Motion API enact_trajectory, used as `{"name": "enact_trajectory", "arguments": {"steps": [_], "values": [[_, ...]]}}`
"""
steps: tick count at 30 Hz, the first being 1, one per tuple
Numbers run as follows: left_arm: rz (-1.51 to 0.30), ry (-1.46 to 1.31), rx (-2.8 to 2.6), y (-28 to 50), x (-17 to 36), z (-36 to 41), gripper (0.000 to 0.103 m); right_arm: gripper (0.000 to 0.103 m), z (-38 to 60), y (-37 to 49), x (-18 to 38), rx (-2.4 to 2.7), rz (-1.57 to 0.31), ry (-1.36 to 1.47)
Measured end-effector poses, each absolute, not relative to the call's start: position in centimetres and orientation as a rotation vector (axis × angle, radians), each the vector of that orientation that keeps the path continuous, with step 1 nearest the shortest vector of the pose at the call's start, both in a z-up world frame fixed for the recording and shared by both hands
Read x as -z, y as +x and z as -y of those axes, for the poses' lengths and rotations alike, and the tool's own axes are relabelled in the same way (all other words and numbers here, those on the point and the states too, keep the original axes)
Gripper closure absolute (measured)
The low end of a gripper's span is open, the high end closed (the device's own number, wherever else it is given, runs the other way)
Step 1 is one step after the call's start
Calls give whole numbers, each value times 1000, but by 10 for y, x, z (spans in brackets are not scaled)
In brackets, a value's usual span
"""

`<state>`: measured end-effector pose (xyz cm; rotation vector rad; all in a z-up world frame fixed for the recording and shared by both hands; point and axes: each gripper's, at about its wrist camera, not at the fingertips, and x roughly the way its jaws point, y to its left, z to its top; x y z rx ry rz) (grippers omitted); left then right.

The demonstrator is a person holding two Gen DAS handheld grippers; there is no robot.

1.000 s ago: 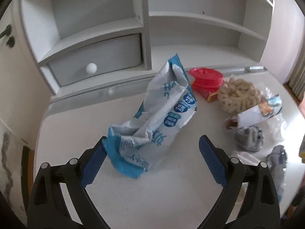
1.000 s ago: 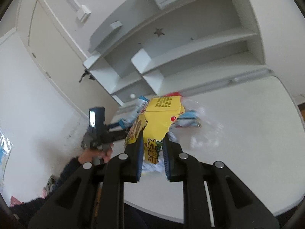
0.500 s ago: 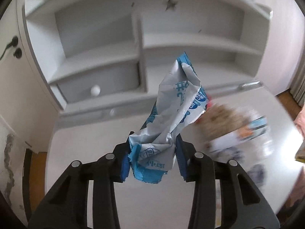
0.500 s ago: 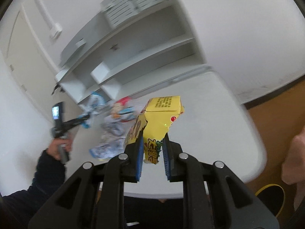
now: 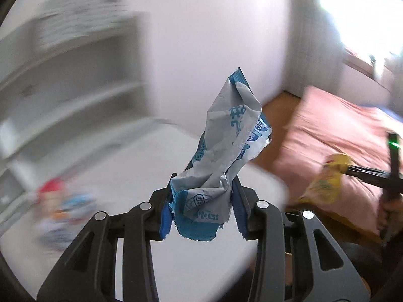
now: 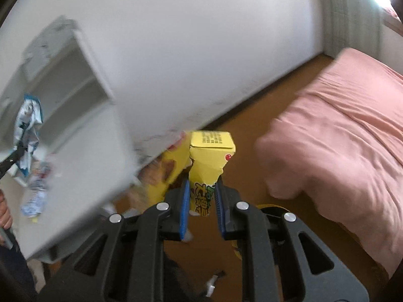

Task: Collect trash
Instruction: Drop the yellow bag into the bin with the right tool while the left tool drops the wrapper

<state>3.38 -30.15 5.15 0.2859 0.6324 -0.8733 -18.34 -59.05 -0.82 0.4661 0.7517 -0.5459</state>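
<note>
My left gripper (image 5: 202, 209) is shut on a crumpled blue-and-silver snack bag (image 5: 224, 156) and holds it upright above the white table (image 5: 141, 161). My right gripper (image 6: 201, 201) is shut on a yellow snack carton (image 6: 209, 158) and holds it over the brown floor (image 6: 254, 115), off the table's edge. The yellow carton also shows, blurred, at the right of the left wrist view (image 5: 327, 181). The blue bag shows at the far left of the right wrist view (image 6: 27, 125).
Blurred leftover trash with a red lid (image 5: 60, 201) lies on the table's left. A white shelf unit (image 5: 75, 63) stands behind the table. A pink bed (image 6: 340, 130) is on the right. A yellow-rimmed object (image 6: 274, 207) sits on the floor behind my right gripper.
Both grippers have swung to the right, away from the shelf unit, toward the bed. Each still holds its piece of trash. The right one now hangs past the table edge over the floor.
</note>
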Motion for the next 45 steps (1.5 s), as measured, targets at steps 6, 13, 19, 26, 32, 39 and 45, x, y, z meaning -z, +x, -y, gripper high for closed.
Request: {"name": "enact_trajectory", "arguments": {"steps": [6, 13, 19, 26, 32, 39, 45], "values": [[-729, 375, 1089, -30, 14, 423, 64, 84, 637, -230, 75, 661, -860, 524], [-897, 495, 1182, -57, 103, 507, 64, 84, 656, -238, 141, 694, -1018, 601], [-982, 529, 1207, -72, 144, 550, 64, 84, 664, -244, 166, 688, -1059, 644], [-1032, 531, 1221, -63, 165, 568, 64, 33, 667, -243, 160, 706, -1008, 648], [-1076, 550, 1230, -75, 187, 583, 64, 33, 678, -250, 149, 747, -940, 692], [-1138, 544, 1269, -87, 208, 607, 57, 32, 688, -267, 124, 829, -815, 717], [-1122, 568, 1299, -99, 208, 618, 37, 31, 691, -274, 116, 841, -779, 731]]}}
